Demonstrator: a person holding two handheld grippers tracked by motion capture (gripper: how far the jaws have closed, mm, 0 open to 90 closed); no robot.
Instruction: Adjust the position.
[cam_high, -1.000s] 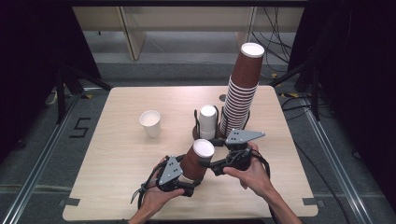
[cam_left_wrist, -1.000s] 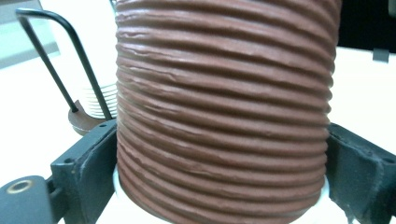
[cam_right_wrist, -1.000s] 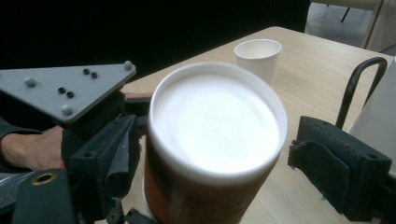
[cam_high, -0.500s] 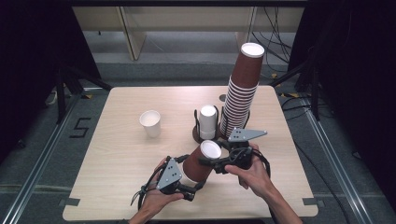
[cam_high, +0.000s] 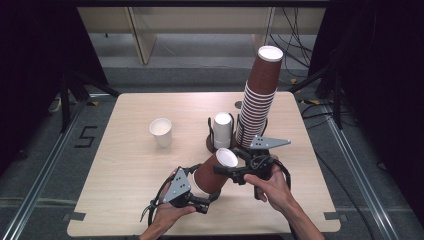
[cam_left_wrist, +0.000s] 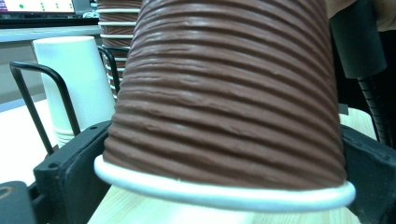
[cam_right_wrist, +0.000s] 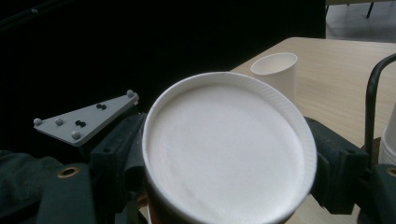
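Grip first: clamping the left gripper narrowly on the brown cup near its rolled white rim, close to the near edge of the counter, black jaws pressing the ribbed wall from both sides in the left gripper view. Holding that cup tilted and apparently clear of the counter, rim low and toward the person, white base raised and pointing away. Closing the right gripper on the same cup just under that base, jaws flanking the white disc on either side in the right gripper view and seeming to touch the wall.

Judging the step as passing or pulling the cup between the two grippers; not making out any second cup nested inside.

Doing it well:
- Squeezing lightly, guarding against buckling the thin wall.
- Steadying the rim end and drawing the base end straight along the cup's own axis, without twisting.
- Letting go on one side only after shifting the weight fully to the other.

Minding the neighbours just beyond: the black wire holder with its white cups, close behind the right gripper, and the tall stack of brown cups just beside it, probably easy to topple with a nudge. Leaving alone the single white cup, upright farther left and well apart.
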